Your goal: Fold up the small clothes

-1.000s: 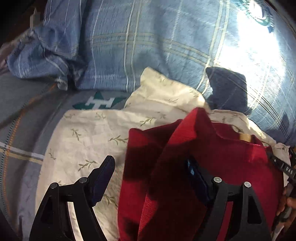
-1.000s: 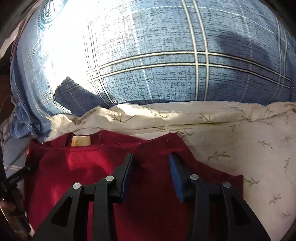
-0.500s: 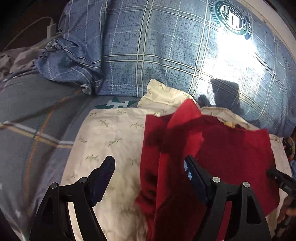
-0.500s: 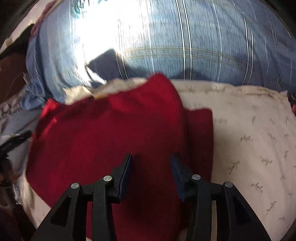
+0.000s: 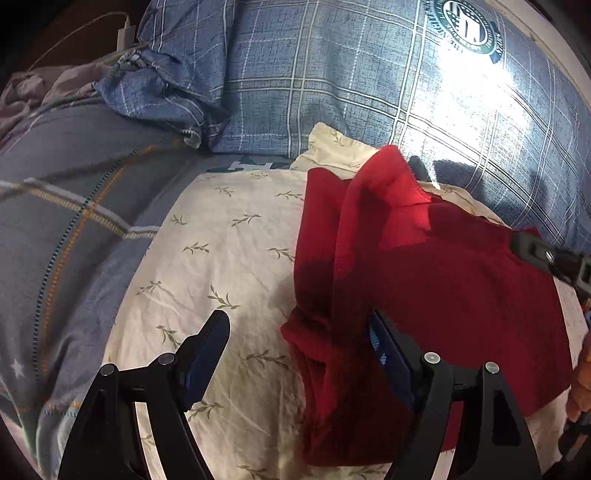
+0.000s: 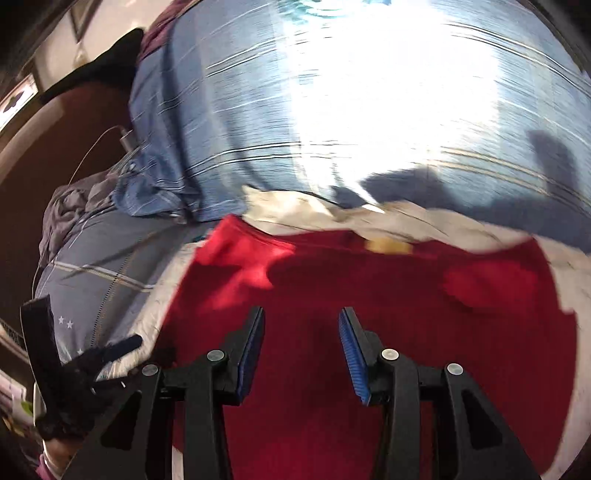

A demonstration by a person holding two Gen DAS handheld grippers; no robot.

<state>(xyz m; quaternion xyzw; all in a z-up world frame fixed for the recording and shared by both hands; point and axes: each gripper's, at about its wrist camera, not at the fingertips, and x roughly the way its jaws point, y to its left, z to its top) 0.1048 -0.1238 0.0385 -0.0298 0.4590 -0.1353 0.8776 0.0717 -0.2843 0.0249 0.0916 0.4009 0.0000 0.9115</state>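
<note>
Red garment (image 5: 454, 295): one, on one cream pillow (image 5: 229, 266).
Left claw (image 5: 299, 343): wide open, holds nothing.
Right claw (image 6: 301, 350): half open, holds nothing.

I count 1 red knitted cloth (image 5: 443, 280) on the bed. Under it lies 1 cream pillowcase with little green leaf sprigs (image 5: 229, 258). Behind that I see 1 big blue checked pillow (image 5: 332, 81) with 1 round green badge (image 5: 466, 27) printed on it. There is 1 grey bedsheet with orange and white stripes (image 5: 66, 206). I see 1 white charger plug with a thin white wire (image 5: 123, 33). I hold 2 black tongs: 1 left gripper (image 5: 299, 343) and 1 right gripper (image 6: 301, 332).
</note>
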